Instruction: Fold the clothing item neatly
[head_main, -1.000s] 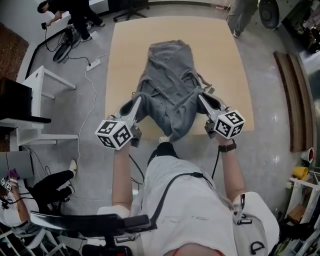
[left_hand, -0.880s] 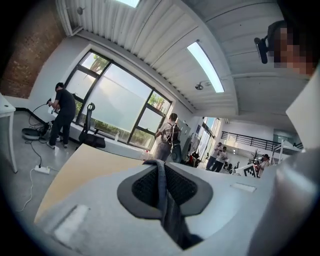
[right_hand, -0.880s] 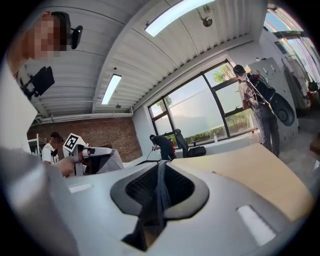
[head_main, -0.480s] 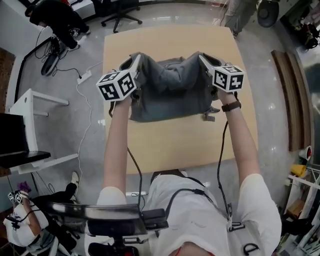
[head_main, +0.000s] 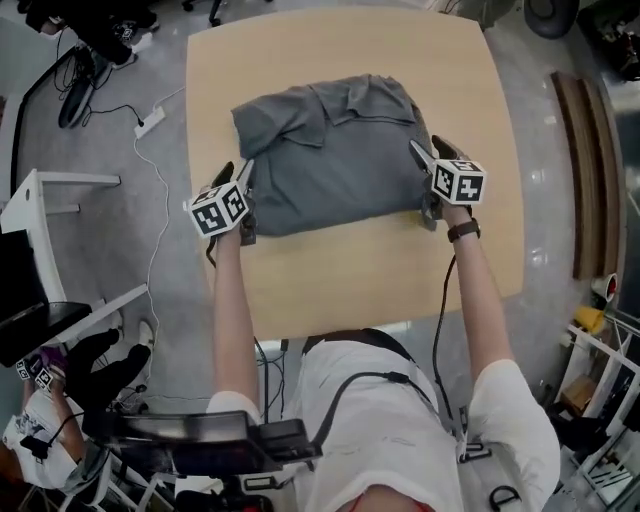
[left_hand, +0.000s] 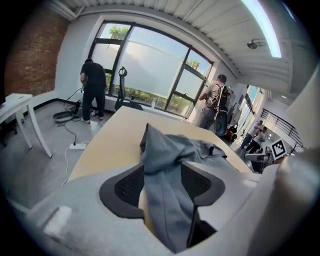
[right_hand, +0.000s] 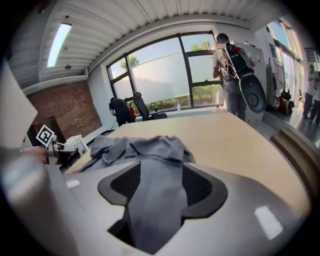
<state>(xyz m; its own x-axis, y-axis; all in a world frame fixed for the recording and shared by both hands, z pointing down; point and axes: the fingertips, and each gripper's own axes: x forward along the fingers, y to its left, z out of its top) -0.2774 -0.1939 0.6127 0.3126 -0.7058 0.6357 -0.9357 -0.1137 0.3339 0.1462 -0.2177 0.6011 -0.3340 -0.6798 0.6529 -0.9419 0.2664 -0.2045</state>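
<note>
The grey garment (head_main: 330, 150) lies folded into a rough rectangle on the tan table (head_main: 350, 270), bunched along its far edge. My left gripper (head_main: 245, 178) sits at the garment's left near corner, my right gripper (head_main: 420, 158) at its right edge. Both sets of jaws have just been opening. In the left gripper view, a fold of grey cloth (left_hand: 167, 155) hangs loosely between the parted jaws of the left gripper (left_hand: 162, 187). The right gripper view shows the same: the cloth (right_hand: 150, 150) lies slack between the spread jaws of the right gripper (right_hand: 160, 189).
Bare tabletop lies between the garment and the near edge. A power strip (head_main: 150, 120) with cables lies on the floor to the left, near a white desk (head_main: 40, 190). People stand by the windows (left_hand: 92, 87), one with a backpack (right_hand: 235, 65).
Both grippers lifted the garment's near end off the table's near edge, carried it forward over the rest and came down at its sides. The jaws have parted and the cloth now lies slack.
</note>
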